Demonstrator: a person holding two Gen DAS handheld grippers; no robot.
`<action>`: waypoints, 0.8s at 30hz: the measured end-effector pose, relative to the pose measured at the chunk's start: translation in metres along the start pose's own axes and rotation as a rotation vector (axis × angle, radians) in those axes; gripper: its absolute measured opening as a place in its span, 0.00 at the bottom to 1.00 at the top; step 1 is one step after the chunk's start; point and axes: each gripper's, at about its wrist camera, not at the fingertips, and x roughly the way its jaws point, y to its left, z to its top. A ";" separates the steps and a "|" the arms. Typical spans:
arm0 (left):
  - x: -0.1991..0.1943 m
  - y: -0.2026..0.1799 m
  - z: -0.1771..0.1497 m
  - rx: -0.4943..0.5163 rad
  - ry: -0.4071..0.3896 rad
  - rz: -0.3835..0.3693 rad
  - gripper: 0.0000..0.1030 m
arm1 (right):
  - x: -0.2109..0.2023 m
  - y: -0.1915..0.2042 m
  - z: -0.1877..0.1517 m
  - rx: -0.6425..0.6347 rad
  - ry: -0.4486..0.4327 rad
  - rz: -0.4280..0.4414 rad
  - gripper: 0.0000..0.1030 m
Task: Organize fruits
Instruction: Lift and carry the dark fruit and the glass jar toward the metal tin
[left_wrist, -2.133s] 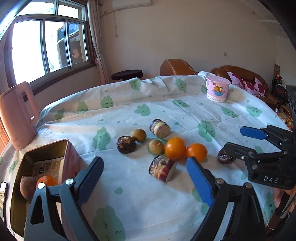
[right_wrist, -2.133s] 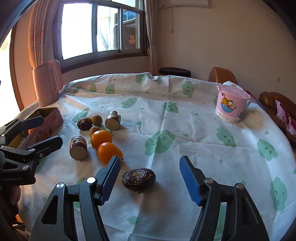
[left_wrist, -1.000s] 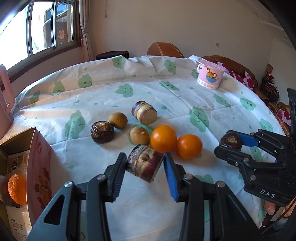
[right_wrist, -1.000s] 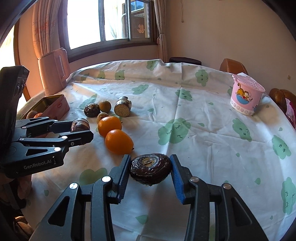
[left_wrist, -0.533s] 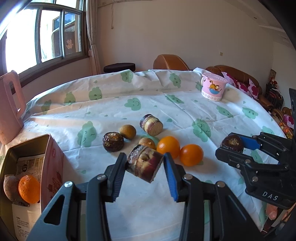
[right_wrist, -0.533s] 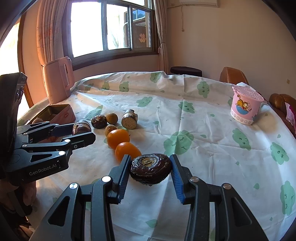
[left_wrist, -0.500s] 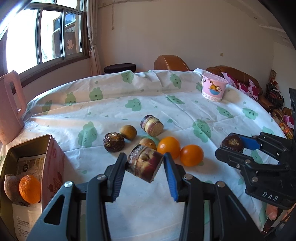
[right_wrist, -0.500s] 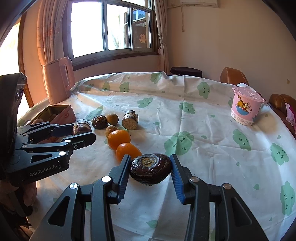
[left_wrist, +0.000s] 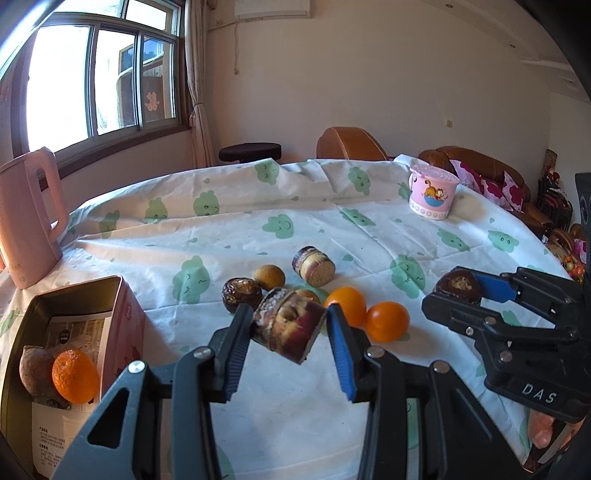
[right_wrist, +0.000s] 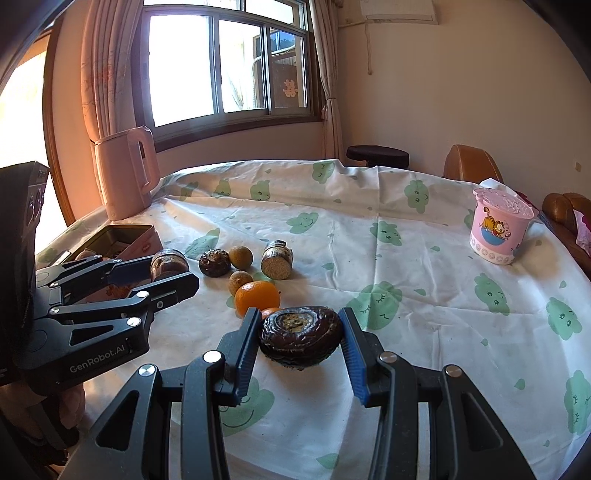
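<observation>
My left gripper (left_wrist: 288, 328) is shut on a purple cut fruit piece (left_wrist: 288, 326) and holds it above the table, right of the open tin box (left_wrist: 74, 332). The box holds an orange (left_wrist: 75, 376) and a brown fruit (left_wrist: 35, 369). My right gripper (right_wrist: 299, 334) is shut on a dark wrinkled fruit (right_wrist: 300, 334), also lifted; it shows in the left wrist view (left_wrist: 458, 286). On the cloth lie two oranges (left_wrist: 386, 320), a dark fruit (left_wrist: 241, 294), small brown fruits (left_wrist: 269, 275) and another cut piece (left_wrist: 314, 261).
A pink kettle (left_wrist: 26, 225) stands at the far left behind the box. A pink cartoon cup (left_wrist: 432, 195) stands at the far right of the table. The round table carries a white cloth with green clouds (left_wrist: 277, 225). Chairs and a sofa lie beyond it.
Both grippers closed on their fruits and lifted them off the cloth. Both have since risen a little more with the fruits held.
</observation>
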 end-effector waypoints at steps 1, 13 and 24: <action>-0.001 0.000 0.000 -0.001 -0.006 0.003 0.42 | -0.001 0.000 0.001 0.002 -0.006 0.001 0.43; -0.011 0.002 -0.001 -0.019 -0.060 0.026 0.42 | -0.002 0.009 0.005 0.009 -0.068 0.027 0.43; -0.019 0.003 -0.001 -0.022 -0.100 0.047 0.42 | -0.004 0.014 0.006 0.007 -0.107 0.025 0.43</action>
